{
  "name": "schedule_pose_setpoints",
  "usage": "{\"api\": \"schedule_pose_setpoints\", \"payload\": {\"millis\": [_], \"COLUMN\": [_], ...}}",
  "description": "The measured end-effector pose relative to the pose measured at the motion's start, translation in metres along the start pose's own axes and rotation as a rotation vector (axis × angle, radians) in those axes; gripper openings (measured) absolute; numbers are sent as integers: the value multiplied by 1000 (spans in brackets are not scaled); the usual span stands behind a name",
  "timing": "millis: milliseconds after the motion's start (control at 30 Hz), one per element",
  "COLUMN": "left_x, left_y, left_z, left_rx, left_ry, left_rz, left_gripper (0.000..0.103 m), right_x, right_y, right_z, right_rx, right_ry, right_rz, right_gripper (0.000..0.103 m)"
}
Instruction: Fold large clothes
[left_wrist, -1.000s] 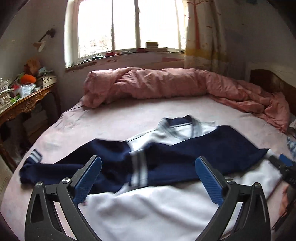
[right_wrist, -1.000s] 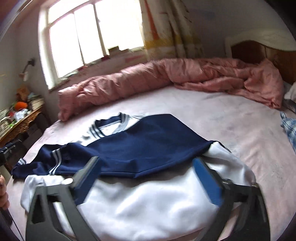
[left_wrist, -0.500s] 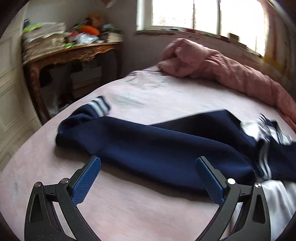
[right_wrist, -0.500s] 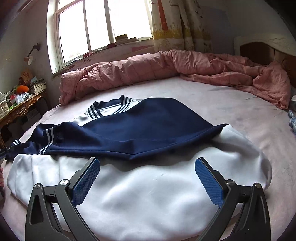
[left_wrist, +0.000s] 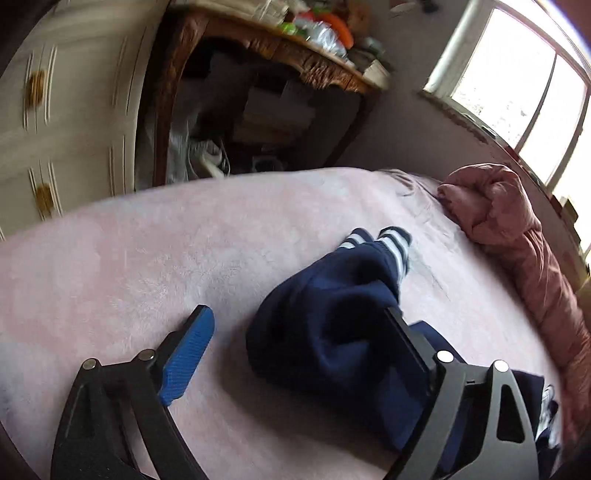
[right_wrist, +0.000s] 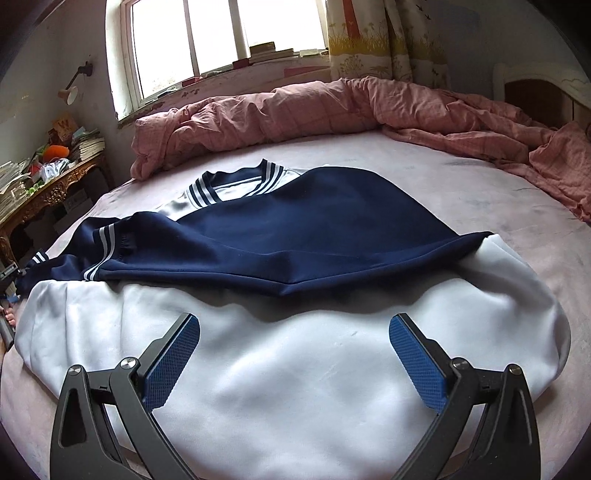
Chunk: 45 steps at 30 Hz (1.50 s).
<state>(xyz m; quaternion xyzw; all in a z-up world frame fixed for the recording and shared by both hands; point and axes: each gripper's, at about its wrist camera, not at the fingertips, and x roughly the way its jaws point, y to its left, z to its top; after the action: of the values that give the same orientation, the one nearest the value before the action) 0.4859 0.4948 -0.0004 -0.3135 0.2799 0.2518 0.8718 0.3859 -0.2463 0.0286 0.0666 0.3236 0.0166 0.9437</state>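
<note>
Two views. Left wrist: left gripper jaws wide, straddling the bunched navy sleeve on the bed; closing now risks grabbing several layers or the sheet. Right wrist: right gripper jaws wide, empty, above the sweatshirt white hem, not touching.

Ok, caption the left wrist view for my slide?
Open left tongs straddle the bunched navy sleeve on the pink bed.

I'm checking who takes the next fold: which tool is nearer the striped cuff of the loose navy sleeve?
Left. The left tool straddles that navy sleeve just short of its striped cuff. The right tool hovers over the white body, far from it.
</note>
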Motion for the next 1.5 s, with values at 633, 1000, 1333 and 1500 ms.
{"api": "schedule_pose_setpoints", "payload": {"millis": [633, 1000, 1333, 1500], "left_x": [-188, -236, -202, -224], "left_y": [-168, -348, -352, -290], "left_z": [-50, -222, -338, -311], "left_rx": [422, 713, 845, 934], "left_ry": [-295, -77, 138, 6], "left_rz": [-723, -843, -606, -535], "left_gripper": [7, 5, 38, 58], "right_x": [14, 2, -13, -26], "right_y": [1, -5, -53, -75], "right_z": [-2, 1, 12, 22], "right_rx": [-12, 15, 144, 142], "right_ry": [60, 24, -50, -115], "right_rz": [-5, 24, -47, -123], "right_gripper": [103, 103, 103, 103]}}
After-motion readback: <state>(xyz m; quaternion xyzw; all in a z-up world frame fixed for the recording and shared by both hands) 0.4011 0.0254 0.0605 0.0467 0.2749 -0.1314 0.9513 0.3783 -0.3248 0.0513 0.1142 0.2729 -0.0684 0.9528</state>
